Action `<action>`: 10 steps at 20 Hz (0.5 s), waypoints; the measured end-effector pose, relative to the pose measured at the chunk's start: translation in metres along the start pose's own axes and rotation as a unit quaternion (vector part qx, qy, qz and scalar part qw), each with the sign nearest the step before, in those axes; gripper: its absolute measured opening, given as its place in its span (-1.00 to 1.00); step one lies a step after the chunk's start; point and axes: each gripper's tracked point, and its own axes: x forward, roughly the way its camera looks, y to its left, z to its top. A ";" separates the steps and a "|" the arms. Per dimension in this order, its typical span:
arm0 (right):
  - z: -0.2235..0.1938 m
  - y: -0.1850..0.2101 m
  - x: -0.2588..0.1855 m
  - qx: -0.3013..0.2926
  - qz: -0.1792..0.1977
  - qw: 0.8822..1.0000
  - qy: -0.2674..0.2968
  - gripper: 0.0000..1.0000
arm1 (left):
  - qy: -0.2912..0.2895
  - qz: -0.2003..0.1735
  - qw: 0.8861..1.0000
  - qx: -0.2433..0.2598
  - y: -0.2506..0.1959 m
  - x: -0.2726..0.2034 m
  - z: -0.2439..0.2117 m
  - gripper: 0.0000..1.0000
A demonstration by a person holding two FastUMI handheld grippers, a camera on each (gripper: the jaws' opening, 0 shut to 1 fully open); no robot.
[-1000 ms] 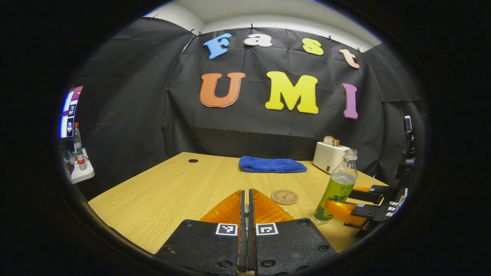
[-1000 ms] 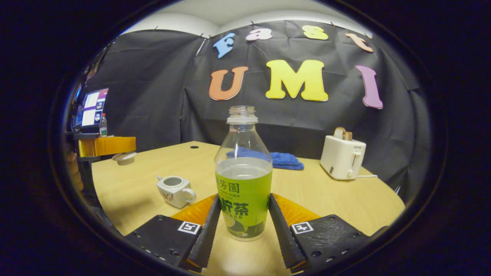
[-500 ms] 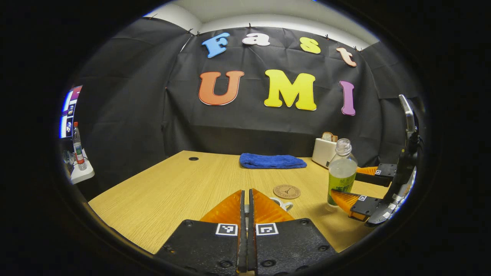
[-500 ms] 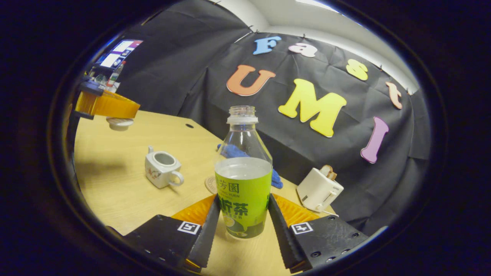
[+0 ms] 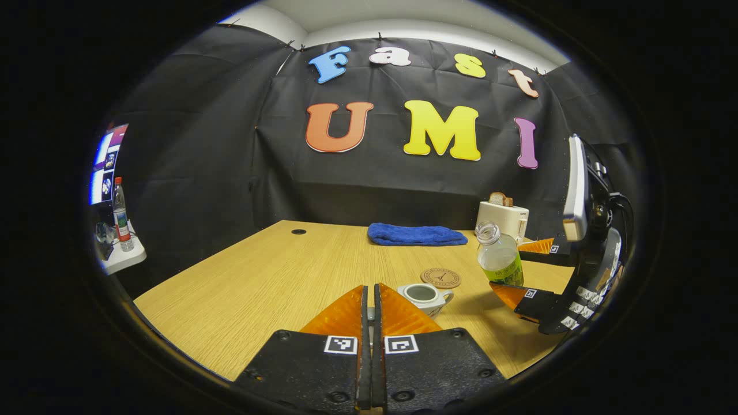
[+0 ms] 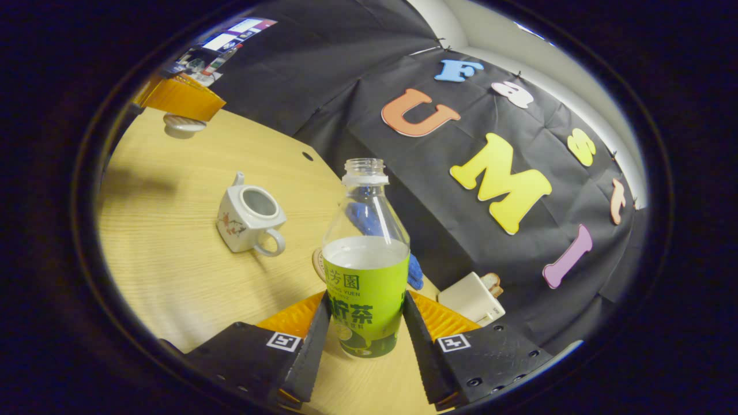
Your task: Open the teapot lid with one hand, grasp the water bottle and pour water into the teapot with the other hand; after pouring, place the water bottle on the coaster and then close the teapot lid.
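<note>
Tilting water bottle (image 6: 365,259) toward open teapot (image 6: 249,212) at 10 o'clock.
Right gripper (image 6: 365,323) fingers clamp it; left gripper (image 5: 370,300) fingers pinch lid (image 6: 183,123). Uncapped, it may spill onto bench (image 6: 173,276).

Clear glossy plastic water bottle (image 6: 365,253), glazed white ceramic teapot (image 6: 249,212), matt wood-grain table (image 6: 167,242), fuzzy blue cloth (image 5: 416,234).

Left gripper view: just ahead and right of the closed jaws, teapot (image 5: 424,296) on table (image 5: 259,282); beyond it coaster (image 5: 440,277); farther back towel (image 5: 416,234), toaster (image 5: 503,217) to its right. Right gripper view: between the jaws, water bottle (image 6: 364,259); ahead-left, teapot; far left, teapot lid (image 6: 183,123).
</note>
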 end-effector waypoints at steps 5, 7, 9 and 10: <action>0.000 -0.002 0.010 -0.058 -0.010 0.998 0.019 0.43 | 0.004 0.005 1.000 -0.007 0.008 -0.005 -0.008 -0.94; 0.007 -0.005 0.013 -0.093 -0.023 0.995 0.012 0.42 | 0.010 0.006 1.000 -0.003 0.010 -0.005 -0.015 -0.94; 0.012 -0.006 0.013 -0.130 -0.027 0.991 0.011 0.42 | 0.014 0.007 1.000 -0.004 0.014 -0.004 -0.020 -0.94; 0.012 -0.004 0.014 -0.150 -0.027 0.988 0.014 0.43 | 0.015 0.006 1.000 -0.005 0.014 -0.004 -0.022 -0.94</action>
